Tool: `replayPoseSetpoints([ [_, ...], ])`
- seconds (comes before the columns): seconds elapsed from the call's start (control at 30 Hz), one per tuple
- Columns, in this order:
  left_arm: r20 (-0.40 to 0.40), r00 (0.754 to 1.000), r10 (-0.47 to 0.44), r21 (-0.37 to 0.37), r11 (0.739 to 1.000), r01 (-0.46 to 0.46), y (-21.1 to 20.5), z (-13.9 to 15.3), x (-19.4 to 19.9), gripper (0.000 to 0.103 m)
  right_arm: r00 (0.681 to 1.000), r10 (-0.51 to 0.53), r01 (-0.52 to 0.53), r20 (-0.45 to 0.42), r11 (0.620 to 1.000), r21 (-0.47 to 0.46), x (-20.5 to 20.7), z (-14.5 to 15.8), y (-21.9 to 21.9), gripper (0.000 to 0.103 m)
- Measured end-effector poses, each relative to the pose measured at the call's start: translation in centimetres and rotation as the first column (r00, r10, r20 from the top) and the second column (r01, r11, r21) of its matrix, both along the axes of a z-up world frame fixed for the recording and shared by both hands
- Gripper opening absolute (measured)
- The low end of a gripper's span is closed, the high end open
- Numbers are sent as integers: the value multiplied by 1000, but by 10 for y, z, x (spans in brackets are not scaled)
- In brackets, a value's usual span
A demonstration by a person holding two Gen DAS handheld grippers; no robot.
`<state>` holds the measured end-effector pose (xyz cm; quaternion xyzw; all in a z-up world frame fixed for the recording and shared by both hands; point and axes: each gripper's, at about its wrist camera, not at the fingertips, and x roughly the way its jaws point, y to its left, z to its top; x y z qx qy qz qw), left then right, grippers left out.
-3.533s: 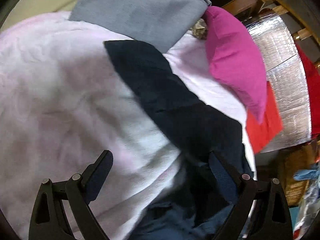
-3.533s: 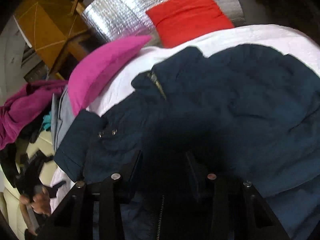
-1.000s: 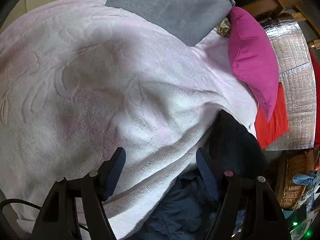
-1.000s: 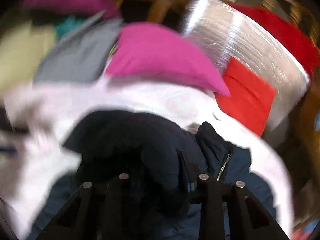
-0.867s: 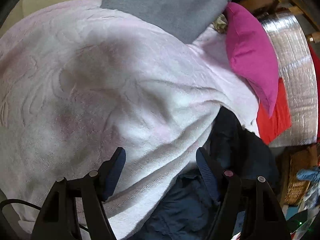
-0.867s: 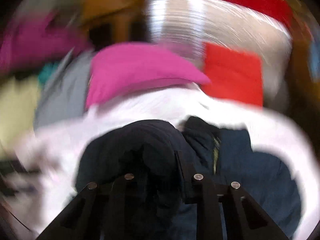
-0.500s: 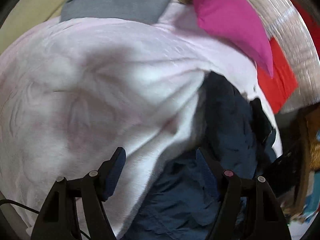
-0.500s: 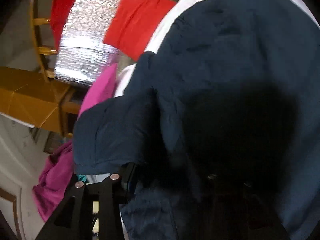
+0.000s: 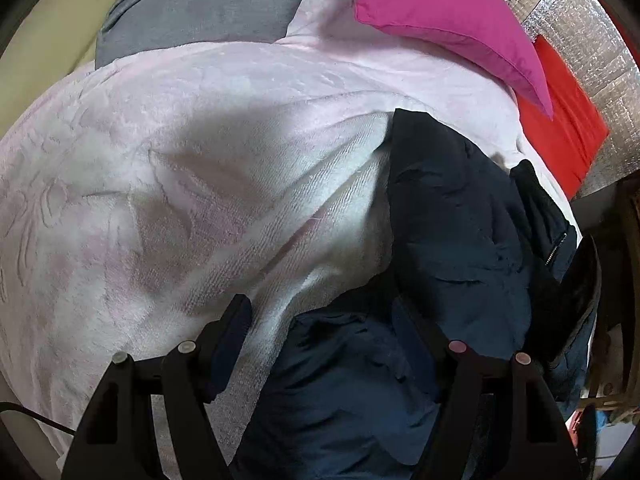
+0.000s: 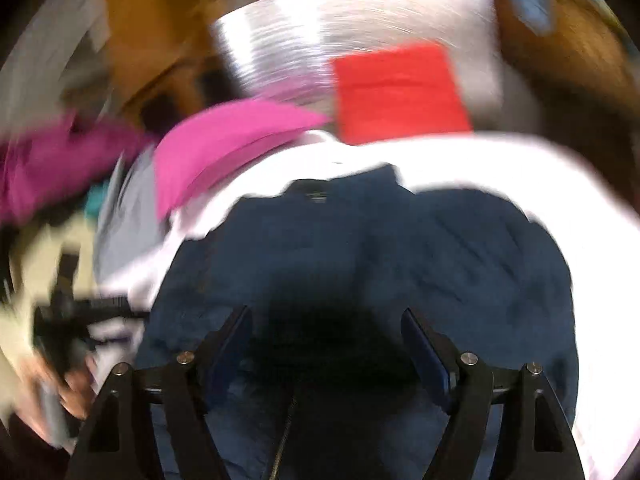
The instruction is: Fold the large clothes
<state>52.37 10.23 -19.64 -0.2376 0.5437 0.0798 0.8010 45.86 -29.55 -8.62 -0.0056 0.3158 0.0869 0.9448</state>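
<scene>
- My right gripper (image 10: pixel 326 344) is opening up over the navy jacket (image 10: pixel 360 248), nothing pinched between the pads.
- Left gripper (image 9: pixel 320 332) sits spread apart, empty, straddling the jacket's edge and the pink blanket (image 9: pixel 160 160).
- Jacket's bunched on the blanket, so I'd say mid-fold; next I need a fresh grab on an edge.

Right gripper (image 10: pixel 326 344) jaws opening over navy jacket (image 10: pixel 400 248) — nothing pinched — view motion-blurred.
</scene>
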Motion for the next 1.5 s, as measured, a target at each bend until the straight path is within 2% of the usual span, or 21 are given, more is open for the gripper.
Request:
replayPoseSetpoints([
  [0.07,0,1000,-6,8,1000,6,0,0,1,73,998,63,-65,-18,987,-148,17,-7,30,87],
  [0.13,-4,1000,-13,14,1000,13,-2,0,3,73,996,79,-87,-39,951,-296,32,-27,55,87],
  [0.27,-6,999,-31,30,999,31,-3,1,6,73,999,36,-44,-27,898,-438,44,-49,70,84],
  [0.4,-5,999,-34,37,999,35,-1,1,7,73,995,-99,104,32,970,-218,47,-27,23,42],
  [0.47,-7,1000,-30,42,999,30,0,1,7,73,984,-176,178,38,983,-53,46,-16,-12,39],
  [0.53,-6,1000,-29,44,999,30,-1,1,6,73,963,-268,263,21,956,127,37,-11,-55,39],
  [0.63,5,1000,-22,51,998,22,-1,4,5,73,936,-347,339,-60,846,412,15,-22,-125,40],
  [0.67,11,1000,-22,57,998,21,-2,6,5,73,930,-350,354,-107,782,514,6,-35,-150,41],
  [0.73,22,999,-25,65,998,23,-4,8,5,73,918,-353,387,-182,688,614,-2,-55,-179,64],
  [0.77,29,999,-30,70,997,27,-6,9,4,73,912,-355,397,-206,637,661,-8,-65,-191,69],
  [0.87,46,998,-50,98,994,45,-12,13,4,73,915,-337,377,-224,509,774,-16,-83,-216,72],
  [0.9,48,997,-55,105,993,50,-13,13,5,73,917,-327,371,-229,490,789,-13,-86,-220,72],
  [0.97,45,997,-62,118,991,56,-15,11,7,73,917,-298,387,-266,492,780,-1,-91,-222,71],
  [1.0,43,997,-61,121,991,56,-15,11,8,73,915,-295,395,-276,505,768,3,-92,-222,59],
  [1.03,36,998,-60,127,990,54,-15,9,10,73,913,-293,401,-284,525,750,5,-91,-223,34],
  [1.07,24,998,-55,136,989,51,-15,7,11,73,909,-300,412,-288,558,720,6,-88,-221,25],
  [1.13,15,999,-50,143,989,47,-14,5,13,73,916,-317,395,-247,591,703,-2,-78,-219,16],
  [1.2,17,999,-45,156,987,42,-16,5,13,73,927,-339,351,-160,633,691,-13,-61,-216,15],
  [1.27,16,999,-48,179,983,44,-19,6,14,73,925,-356,351,-133,665,659,-21,-53,-205,15],
  [1.4,2,999,-50,201,978,49,-23,4,16,73,897,-381,439,-222,723,534,-9,-69,-205,15],
  [1.5,4,999,-52,211,976,50,-23,5,17,73,901,-348,434,-259,715,548,-5,-77,-214,16],
])
